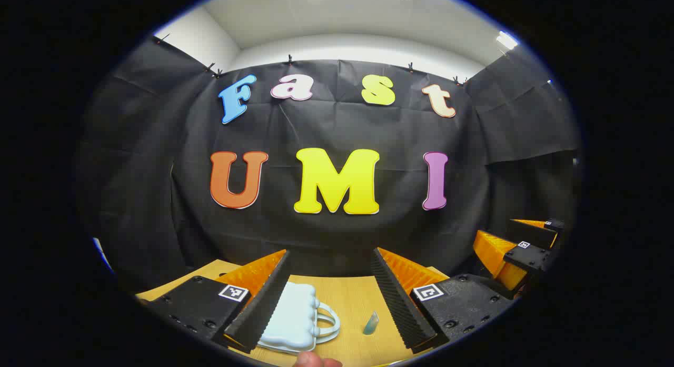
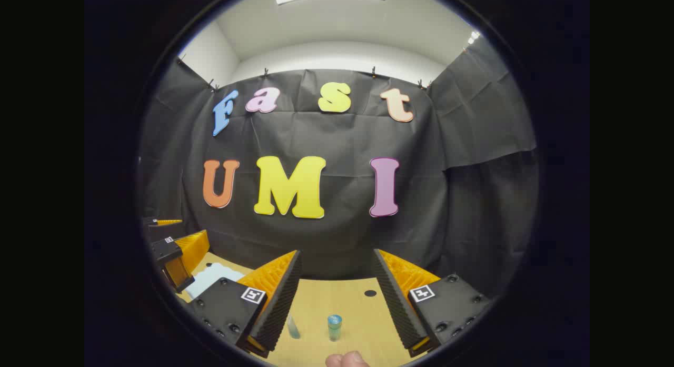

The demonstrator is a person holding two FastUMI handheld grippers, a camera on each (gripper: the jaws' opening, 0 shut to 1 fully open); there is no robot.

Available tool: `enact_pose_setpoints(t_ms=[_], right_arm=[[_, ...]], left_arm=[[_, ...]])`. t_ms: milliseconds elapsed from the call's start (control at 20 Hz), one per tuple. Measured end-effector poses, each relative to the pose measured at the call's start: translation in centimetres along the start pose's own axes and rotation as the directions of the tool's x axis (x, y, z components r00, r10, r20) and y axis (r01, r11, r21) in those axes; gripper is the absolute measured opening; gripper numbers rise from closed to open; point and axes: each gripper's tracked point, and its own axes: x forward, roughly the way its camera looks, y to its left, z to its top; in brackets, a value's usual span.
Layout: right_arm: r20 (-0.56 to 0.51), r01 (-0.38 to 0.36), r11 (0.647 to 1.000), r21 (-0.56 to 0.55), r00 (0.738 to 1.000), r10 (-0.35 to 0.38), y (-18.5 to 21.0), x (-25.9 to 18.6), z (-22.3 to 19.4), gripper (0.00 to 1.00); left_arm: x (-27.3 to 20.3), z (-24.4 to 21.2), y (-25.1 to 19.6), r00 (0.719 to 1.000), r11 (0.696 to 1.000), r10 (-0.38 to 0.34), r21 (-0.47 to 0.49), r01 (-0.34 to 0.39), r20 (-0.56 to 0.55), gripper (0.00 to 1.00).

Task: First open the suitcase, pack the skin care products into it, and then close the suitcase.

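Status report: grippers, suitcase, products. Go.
Left gripper open, right gripper open, both empty. Suitcase closed on the table. Small bottle and tube unpacked. Nothing blocking.

No readable text; square coded markers on tools unreadable.

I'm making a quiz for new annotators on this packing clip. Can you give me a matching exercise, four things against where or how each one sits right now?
Things:
1. suitcase
2. small bottle with a blue cap
3. left gripper
4. dark hole in the table

States:
A. standing upright on the wooden table, between the right gripper's fingers in its view
B. open, holding nothing
C. lying closed, handle toward the table's middle
D. farther back on the tabletop, beyond the bottle

Pairs: 1-C, 2-A, 3-B, 4-D
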Motion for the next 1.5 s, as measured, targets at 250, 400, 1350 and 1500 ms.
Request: enact_pose_setpoints(t_ms=[250,400,1350,1500], right_arm=[[-0.004,0.002,1.0,0.008,1.0,-0.002,-1.1,0.9,-0.3,0.81],[-0.005,0.006,1.0,0.019,1.0,-0.006,-1.7,1.2,-0.5,0.8],[-0.048,-0.006,1.0,0.026,0.999,0.008,-2.5,1.4,-1.6,0.8],[-0.058,-0.011,1.0,0.009,0.998,0.012,-2.8,1.5,-1.9,0.8]], left_arm=[[0.7,-0.3,-0.7,1.0,1.0,-0.013,0.028,0.013,-0.008,0.98],[1.0,-0.3,-0.6,1.0,0.999,-0.006,0.043,0.007,-0.012,0.98],[1.1,-2.6,1.2,0.998,0.998,0.039,0.055,-0.036,-0.051,0.98],[1.9,-4.6,0.1,0.996,0.991,-0.036,0.129,0.047,-0.085,0.98]])
